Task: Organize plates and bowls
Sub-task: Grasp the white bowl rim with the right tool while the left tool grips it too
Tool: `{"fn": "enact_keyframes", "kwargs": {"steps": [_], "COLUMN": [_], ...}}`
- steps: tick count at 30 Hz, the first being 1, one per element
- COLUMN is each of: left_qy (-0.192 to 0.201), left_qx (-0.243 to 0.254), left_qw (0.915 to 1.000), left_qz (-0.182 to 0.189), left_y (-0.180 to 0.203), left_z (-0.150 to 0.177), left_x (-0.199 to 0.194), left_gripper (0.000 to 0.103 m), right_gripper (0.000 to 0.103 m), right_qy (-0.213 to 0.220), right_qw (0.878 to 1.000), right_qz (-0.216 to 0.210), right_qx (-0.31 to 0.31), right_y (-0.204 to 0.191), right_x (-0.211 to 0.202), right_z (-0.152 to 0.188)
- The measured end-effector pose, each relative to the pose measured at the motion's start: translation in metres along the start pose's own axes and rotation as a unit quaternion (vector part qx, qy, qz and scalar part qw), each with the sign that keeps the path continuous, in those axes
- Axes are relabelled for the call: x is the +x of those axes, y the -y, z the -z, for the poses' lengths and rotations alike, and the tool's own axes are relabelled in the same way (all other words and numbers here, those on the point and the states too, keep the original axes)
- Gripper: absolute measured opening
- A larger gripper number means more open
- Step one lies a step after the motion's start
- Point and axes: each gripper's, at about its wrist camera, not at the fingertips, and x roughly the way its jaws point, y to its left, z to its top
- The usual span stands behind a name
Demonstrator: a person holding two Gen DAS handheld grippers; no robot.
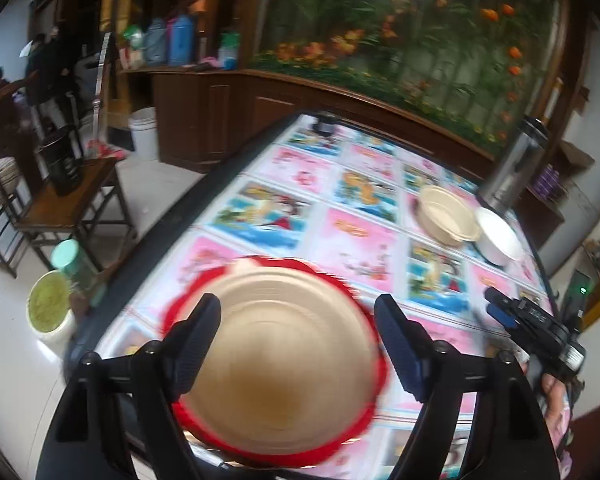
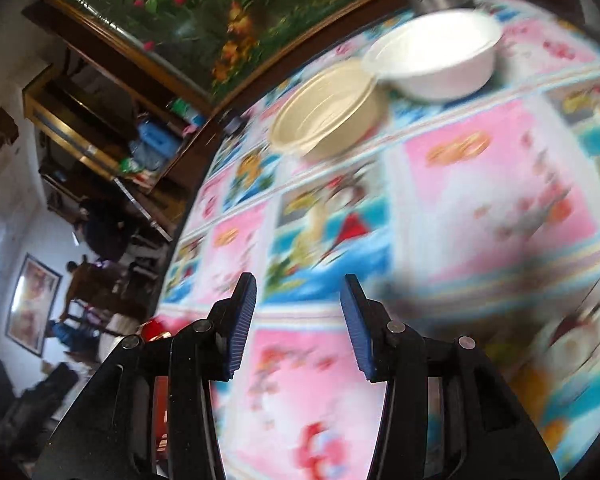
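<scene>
Two bowls at the far end of the table [image 1: 260, 184], rims touching or nearly so: a tan bowl [image 1: 446, 214] and a white bowl [image 1: 498, 236], just in front of a steel flask [image 1: 514, 160]. Nearer, a tan plate [image 1: 288, 364] stacked on a red plate [image 1: 340, 276] on the patterned cloth. Left gripper [image 1: 298, 346] spread wide above that stack, one finger to each side, nothing pinched, pads not seen touching the rim. Right gripper [image 2: 298, 324] partly spread over bare cloth, empty, well short of the bowls; also visible at the right edge of the left view, with a hand [image 1: 552, 394] behind it. Heavy blur in both views.
</scene>
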Motion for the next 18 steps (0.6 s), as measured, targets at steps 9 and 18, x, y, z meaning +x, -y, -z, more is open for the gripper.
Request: {"fn": "enact_keyframes", "kwargs": {"steps": [9,18], "left_qy": [-0.065,-0.110], "left_qx": [0.024,0.053], "left_qw": [0.9971,0.9913], "left_qz": [0.030,0.048], "left_y": [0.088,0.192], "left_z": [-0.005,-0.014], "left_x": [0.047,0.098], "left_gripper": [0.079,0.079], "right_gripper": [0.044,0.043], "right_qy": [0.039,0.093], "right_qw": [0.999,0.995], "right_qz": [-0.002,0.005], "right_qx": [-0.001,0.028], "right_y": [0.056,0.121], "right_x": [-0.027,-0.058], "right_z": [-0.045,-0.092]}}
